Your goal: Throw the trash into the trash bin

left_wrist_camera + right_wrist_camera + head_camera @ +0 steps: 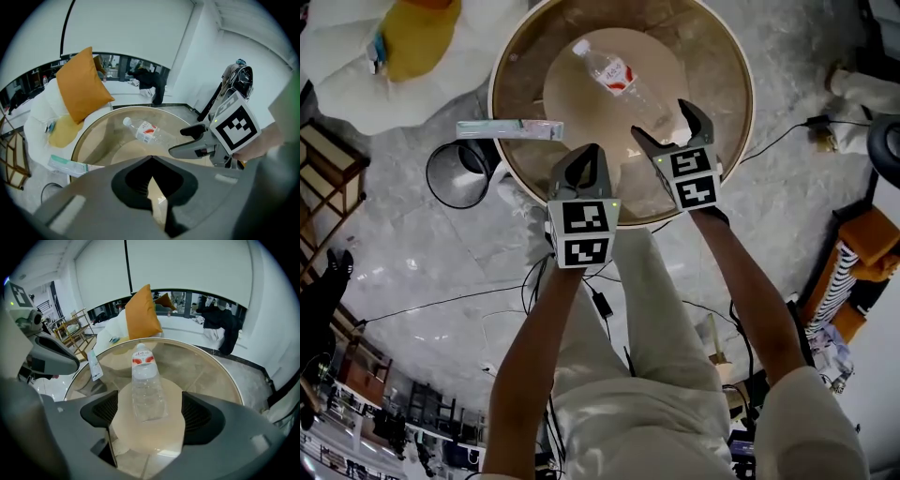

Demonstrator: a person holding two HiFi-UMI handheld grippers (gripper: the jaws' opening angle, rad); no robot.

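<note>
Overhead, the head view shows both grippers held over the near edge of a round glass table (712,66). The right gripper (661,120) has its jaws spread wide. In the right gripper view (149,413) the bottle (147,387) lies on the glass in the gap between them, with neither pad touching it. The bottle (623,84) is clear with a red label and points its cap away from the person. Its lower end is hard to trace from above, where it fades into the pale base under the glass and runs in between the right jaws.

The left gripper (586,150) has its jaws closed together. In the left gripper view (151,164) only a thin slit and a dark hollow show between them, with nothing in them. From there the bottle (147,132) and the right gripper (178,140) lie ahead and to the right.

A flat pack (508,129) hangs over the table's left rim. Below it on the floor is a dark round bin (459,173), partly covered by the pack and the rim, and its inside cannot be made out. An orange cushion (417,37) on a white seat is cut off at the top edge.
</note>
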